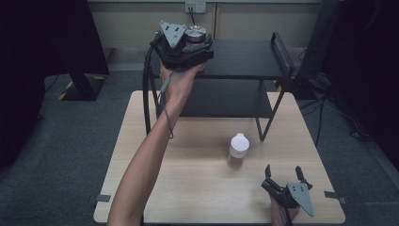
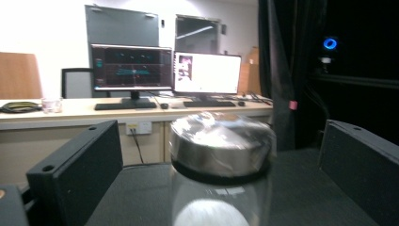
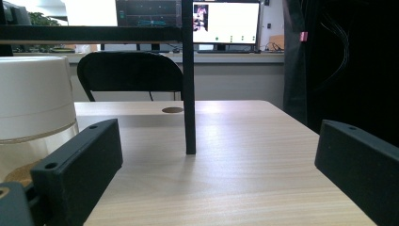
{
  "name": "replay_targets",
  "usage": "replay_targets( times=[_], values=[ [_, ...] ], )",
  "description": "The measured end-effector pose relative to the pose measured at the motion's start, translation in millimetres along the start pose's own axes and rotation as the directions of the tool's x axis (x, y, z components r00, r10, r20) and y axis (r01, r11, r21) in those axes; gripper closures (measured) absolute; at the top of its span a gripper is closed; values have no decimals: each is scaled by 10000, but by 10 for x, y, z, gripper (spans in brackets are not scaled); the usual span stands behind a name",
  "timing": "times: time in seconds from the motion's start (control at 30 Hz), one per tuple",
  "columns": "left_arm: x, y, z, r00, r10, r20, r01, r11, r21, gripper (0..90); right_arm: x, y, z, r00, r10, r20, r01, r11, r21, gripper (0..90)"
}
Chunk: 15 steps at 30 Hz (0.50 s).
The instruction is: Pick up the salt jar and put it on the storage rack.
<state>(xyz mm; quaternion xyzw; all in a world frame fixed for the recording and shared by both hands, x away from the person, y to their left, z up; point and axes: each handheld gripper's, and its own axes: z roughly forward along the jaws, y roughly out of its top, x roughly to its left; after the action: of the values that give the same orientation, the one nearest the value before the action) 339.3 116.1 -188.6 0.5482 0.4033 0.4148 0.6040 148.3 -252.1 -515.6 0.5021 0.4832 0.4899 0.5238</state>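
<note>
the left gripper (image 1: 192, 44) is up at the top shelf (image 1: 244, 59) of the black rack, near its left edge, jaws spread wide around a glass jar with a steel lid (image 2: 221, 146), pads apart from it. it looks smooth, breakable and slippery; best taken round the body under the lid. the right gripper (image 1: 284, 178) rests open near the table's (image 1: 197, 188) front right corner, holding nothing, beside a white-capped jar (image 1: 238, 149).

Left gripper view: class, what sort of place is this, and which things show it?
Probably an office or lab: two lit monitors with keyboards on a long desk, and a black curtain screening the work table.
</note>
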Motion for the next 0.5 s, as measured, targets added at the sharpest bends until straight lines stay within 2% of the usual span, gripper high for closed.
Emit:
replay_targets(
  times=[0.1, 0.17, 0.23, 0.33, 0.37, 0.4, 0.5],
  values=[
    [7, -50, -139, 9995, 207, 230, -201, 9995, -229, 0, -1, 0, 0, 10000, 2, -5, -2, 10000, 1, 0],
    [-31, -110, -251, 9994, 311, 123, -305, 9987, -410, 0, -2, -1, 0, 10000, 3, -5, -3, 10000, -8, 0],
    [-41, -150, -358, 9999, 127, 90, -123, 9990, -441, 1, -7, 0, 0, 10000, 3, -32, -3, 10000, 0, 0],
    [-16, -263, -557, 9991, -368, 219, 383, 9968, -705, 0, -9, -1, 0, 10000, 4, -39, -4, 10000, -7, 0],
    [-6, -289, -607, 9987, -423, 275, 443, 9961, -757, 0, -9, 0, 0, 10000, -1, -39, 1, 10000, -3, 0],
    [16, -327, -693, 9989, -288, 367, 316, 9966, -763, 0, -8, 0, 0, 10000, 2, -38, -2, 10000, 0, 0],
    [4, -449, -878, 9999, -25, 165, 39, 9965, -838, 0, -9, -1, 0, 10000, 4, -36, -4, 10000, -3, 0]
  ],
)
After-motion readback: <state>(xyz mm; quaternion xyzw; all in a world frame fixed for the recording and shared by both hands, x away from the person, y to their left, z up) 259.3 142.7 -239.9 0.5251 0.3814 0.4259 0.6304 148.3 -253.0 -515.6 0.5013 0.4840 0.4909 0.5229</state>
